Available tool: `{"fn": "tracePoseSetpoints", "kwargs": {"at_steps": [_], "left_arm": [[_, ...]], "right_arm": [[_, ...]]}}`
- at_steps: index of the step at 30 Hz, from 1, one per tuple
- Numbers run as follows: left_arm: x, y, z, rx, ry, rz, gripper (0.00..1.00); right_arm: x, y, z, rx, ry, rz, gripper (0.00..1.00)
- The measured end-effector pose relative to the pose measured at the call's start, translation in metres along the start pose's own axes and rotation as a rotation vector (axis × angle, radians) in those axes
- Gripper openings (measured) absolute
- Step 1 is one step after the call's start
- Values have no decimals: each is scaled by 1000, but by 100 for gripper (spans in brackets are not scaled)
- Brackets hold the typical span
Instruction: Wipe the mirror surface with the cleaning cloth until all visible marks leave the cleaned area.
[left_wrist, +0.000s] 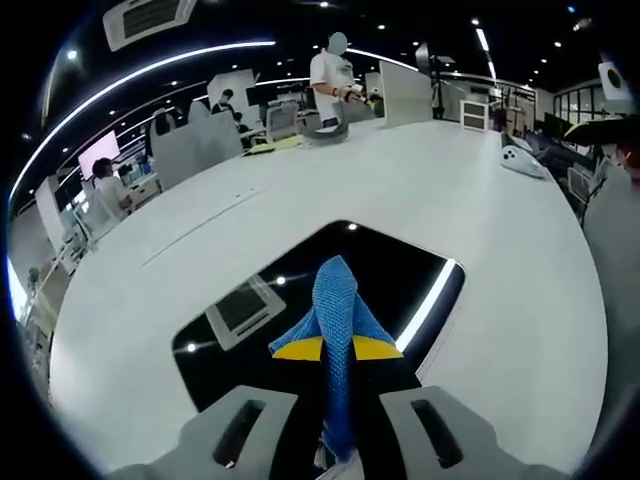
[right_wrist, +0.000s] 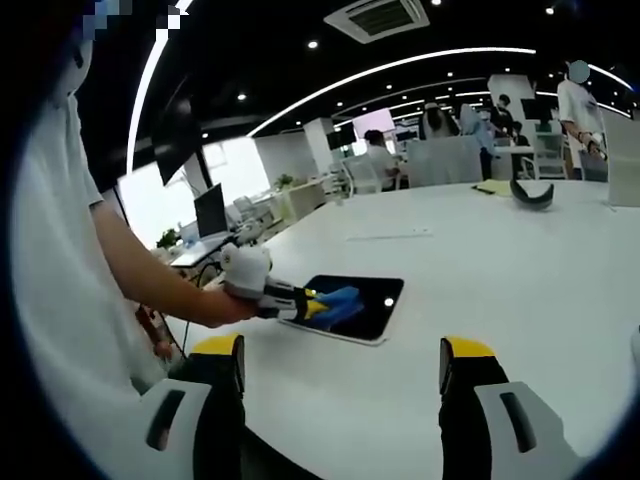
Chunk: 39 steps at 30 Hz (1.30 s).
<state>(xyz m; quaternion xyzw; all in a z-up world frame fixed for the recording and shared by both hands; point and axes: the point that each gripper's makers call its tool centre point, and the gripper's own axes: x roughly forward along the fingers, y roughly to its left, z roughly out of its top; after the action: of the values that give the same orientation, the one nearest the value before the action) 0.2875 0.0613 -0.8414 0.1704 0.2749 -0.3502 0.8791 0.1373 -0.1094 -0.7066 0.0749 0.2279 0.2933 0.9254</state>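
Status: wiping is under way, completion not confirmed. The mirror (left_wrist: 330, 300) lies flat on the white table (left_wrist: 470, 200), a dark rounded rectangle reflecting ceiling lights and a vent. In the left gripper view it sits just ahead of the jaws, running from about 9 o'clock to 2 o'clock around the cloth.

The left hand-held gripper (left_wrist: 336, 400) has its jaws closed on the blue cloth (left_wrist: 338, 320), which stands up between the yellow tips and fans out over the glass. In the right gripper view the same left hand-held gripper (right_wrist: 300, 303), held by a person's hand, presses the cloth (right_wrist: 337, 303) onto the near-left part of the mirror (right_wrist: 368, 305), at about 9 o'clock from the mirror's centre.

The right hand-held gripper (right_wrist: 340, 375) hangs well apart from the mirror, jaws wide open and holding nothing, with bare table between its fingers.

Done: cloth is gripped and in contact with the glass. Left: in my judgement the far and right portions of the mirror remain to be covered. No marks can be made out on the exposed glass; the bright spots read as reflected lights, so cleanliness cannot be certified from these views.

Containers: none identifiable near the work. Small items at the table's far edge, toward 1 o'clock, are too small to name.
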Motion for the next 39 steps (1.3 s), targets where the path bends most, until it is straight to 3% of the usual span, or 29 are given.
{"fn": "tracePoseSetpoints", "kwargs": {"at_steps": [39], "left_arm": [[12,-30,14,44,-21,-57,6]], "right_arm": [[-2,-3,-1,2,14,2,79]]}}
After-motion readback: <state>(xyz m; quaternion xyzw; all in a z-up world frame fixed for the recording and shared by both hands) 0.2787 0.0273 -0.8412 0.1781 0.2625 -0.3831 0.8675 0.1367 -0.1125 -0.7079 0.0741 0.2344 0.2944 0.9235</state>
